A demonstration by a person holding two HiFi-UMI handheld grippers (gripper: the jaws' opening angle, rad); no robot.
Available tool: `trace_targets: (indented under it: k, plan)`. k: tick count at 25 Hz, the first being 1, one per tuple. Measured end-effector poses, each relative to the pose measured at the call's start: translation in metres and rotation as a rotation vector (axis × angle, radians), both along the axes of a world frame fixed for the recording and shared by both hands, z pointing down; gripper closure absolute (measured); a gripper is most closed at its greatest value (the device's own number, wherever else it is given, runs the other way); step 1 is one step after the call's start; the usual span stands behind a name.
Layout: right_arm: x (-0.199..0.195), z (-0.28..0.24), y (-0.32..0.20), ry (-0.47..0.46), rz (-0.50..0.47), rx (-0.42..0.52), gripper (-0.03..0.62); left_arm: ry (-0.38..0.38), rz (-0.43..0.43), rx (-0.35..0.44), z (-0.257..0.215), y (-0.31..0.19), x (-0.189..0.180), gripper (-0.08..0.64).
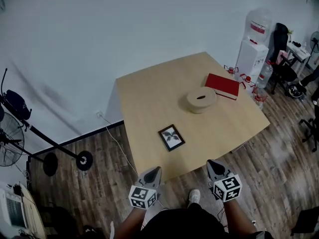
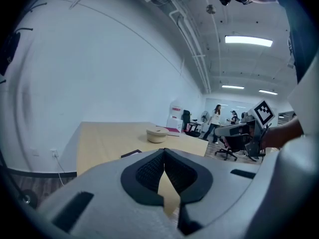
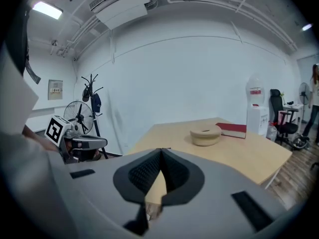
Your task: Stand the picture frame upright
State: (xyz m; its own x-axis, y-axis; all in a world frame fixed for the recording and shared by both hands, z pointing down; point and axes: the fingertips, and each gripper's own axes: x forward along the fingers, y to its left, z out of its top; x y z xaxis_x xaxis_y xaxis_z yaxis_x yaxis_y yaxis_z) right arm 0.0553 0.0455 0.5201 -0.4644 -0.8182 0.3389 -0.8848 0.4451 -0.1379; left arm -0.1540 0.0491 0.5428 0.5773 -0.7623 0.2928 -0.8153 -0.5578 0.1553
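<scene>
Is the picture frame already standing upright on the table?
No, in the head view the picture frame lies flat, face up, on the table near its front edge.

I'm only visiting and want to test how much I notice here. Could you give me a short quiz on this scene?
1. True or false: the picture frame lies flat on the table.
2. What lies nearest the round beige box? A) red book; B) mug; C) scissors.
3. Fill in: the left gripper and right gripper both have their jaws ___.
Key: 1 true; 2 A; 3 shut.
</scene>
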Motion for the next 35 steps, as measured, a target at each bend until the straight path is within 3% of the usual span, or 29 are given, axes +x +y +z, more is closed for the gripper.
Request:
trace_targets:
  k: [8, 16, 24, 35]
  plan:
    - [0.044, 0.005, -0.059, -0.004, -0.080, -0.005, 0.583, -0.028, -0.100, 0.020, -0.014, -0.056, 0.034, 0.565]
    - [0.052, 0.006, -0.103, -0.008, -0.183, 0.004, 0.583, -0.064, -0.237, 0.002, -0.005, -0.075, 0.040, 0.565]
    - [0.019, 0.014, -0.141, -0.008, -0.268, 0.009, 0.582, -0.080, -0.317, -0.001, -0.001, -0.090, 0.021, 0.565]
    - [-0.048, 0.043, -0.187, 0.056, -0.333, -0.034, 0.582, -0.065, -0.341, 0.003, 0.001, -0.116, -0.024, 0.565]
